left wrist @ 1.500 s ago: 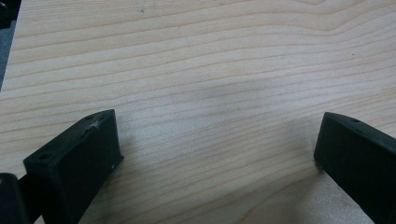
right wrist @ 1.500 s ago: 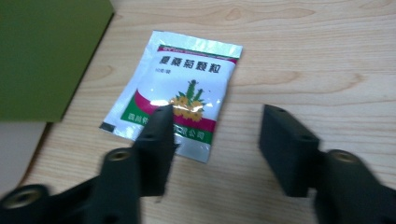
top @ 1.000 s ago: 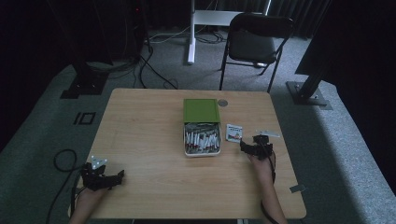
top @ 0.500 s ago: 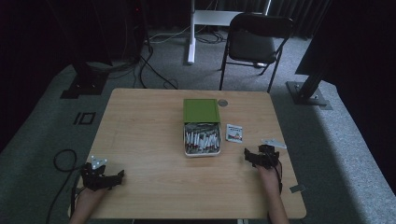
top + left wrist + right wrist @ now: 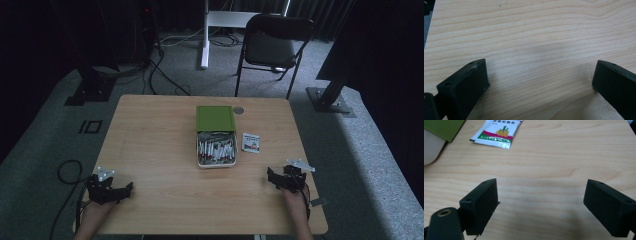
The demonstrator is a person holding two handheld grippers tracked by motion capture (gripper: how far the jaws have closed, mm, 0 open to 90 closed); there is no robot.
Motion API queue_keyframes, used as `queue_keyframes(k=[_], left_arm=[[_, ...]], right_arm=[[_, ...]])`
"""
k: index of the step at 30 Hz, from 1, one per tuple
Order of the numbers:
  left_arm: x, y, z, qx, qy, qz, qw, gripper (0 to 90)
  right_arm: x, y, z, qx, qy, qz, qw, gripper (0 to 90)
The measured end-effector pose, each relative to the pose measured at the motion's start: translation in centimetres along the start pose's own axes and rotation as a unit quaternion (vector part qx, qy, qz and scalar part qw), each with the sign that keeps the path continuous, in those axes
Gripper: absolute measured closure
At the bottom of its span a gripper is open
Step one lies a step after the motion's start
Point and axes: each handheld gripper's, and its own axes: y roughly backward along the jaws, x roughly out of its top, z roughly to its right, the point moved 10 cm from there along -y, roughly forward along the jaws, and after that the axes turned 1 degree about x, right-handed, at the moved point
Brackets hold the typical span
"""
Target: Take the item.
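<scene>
My left tool (image 5: 111, 188) sits low on the near left corner of the table (image 5: 150, 150), its jaws spread wide with bare wood grain between them and nothing held. In the left gripper view the two black jaws rise from the bottom corners, far apart, just above or on the wood; I cannot tell which.

My right tool (image 5: 283, 178) is at the near right side of the table, its jaws also wide and empty. Its grey three-cornered plate (image 5: 300, 165) sits on top, and a cable (image 5: 306, 196) trails back along my hand.

Ahead of the right tool and a little to its left lies a small white sachet (image 5: 497, 132) with a green and red print, flat on the table, well apart from the jaws. Just beside the sachet, farther to the left, stands an open tin (image 5: 216, 150) packed with small sticks or tubes too small to make out. Its green lid (image 5: 215, 118) stands open at the far end. A small round disc (image 5: 238, 110) lies just beyond the lid's right corner.

Past the far edge of the table, on the grey carpet (image 5: 350, 140), stands a folding chair (image 5: 272, 47), with cables (image 5: 160, 75) on the floor to its left.
</scene>
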Motion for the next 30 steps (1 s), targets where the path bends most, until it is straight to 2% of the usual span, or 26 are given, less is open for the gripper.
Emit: queue_keyframes(k=[5, 7, 14, 17, 21, 26, 30], left_arm=[[0.0, 0.0, 0.0, 0.0, 0.0, 0.0, 1.0, 1.1], [0.0, 0.0, 0.0, 0.0, 0.0, 0.0, 1.0, 1.2], [0.0, 0.0, 0.0, 0.0, 0.0, 0.0, 1.0, 1.1], [0.0, 0.0, 0.0, 0.0, 0.0, 0.0, 1.0, 1.1], [0.0, 0.0, 0.0, 0.0, 0.0, 0.0, 1.0, 1.1], [0.0, 0.0, 0.0, 0.0, 0.0, 0.0, 1.0, 1.1], [0.0, 0.0, 0.0, 0.0, 0.0, 0.0, 1.0, 1.1]], right_arm=[[-0.8, 0.5, 0.8, -0.012, 0.0, 0.003, 0.9999, 12.0], [-1.1, 0.7, 1.1, -0.024, 0.005, 0.002, 0.9997, 12.0], [-2.1, 1.5, 1.6, -0.03, -0.005, 0.004, 0.9995, 12.0], [-2.6, 1.7, 1.9, -0.04, 0.002, 0.005, 0.9992, 12.1], [-2.7, 1.7, 2.0, -0.045, 0.008, -0.002, 0.999, 12.0], [-3.3, 1.4, 2.1, -0.047, 0.005, -0.028, 0.9985, 12.7], [-3.3, 1.4, 2.1, -0.048, 0.009, -0.029, 0.9984, 12.7]])
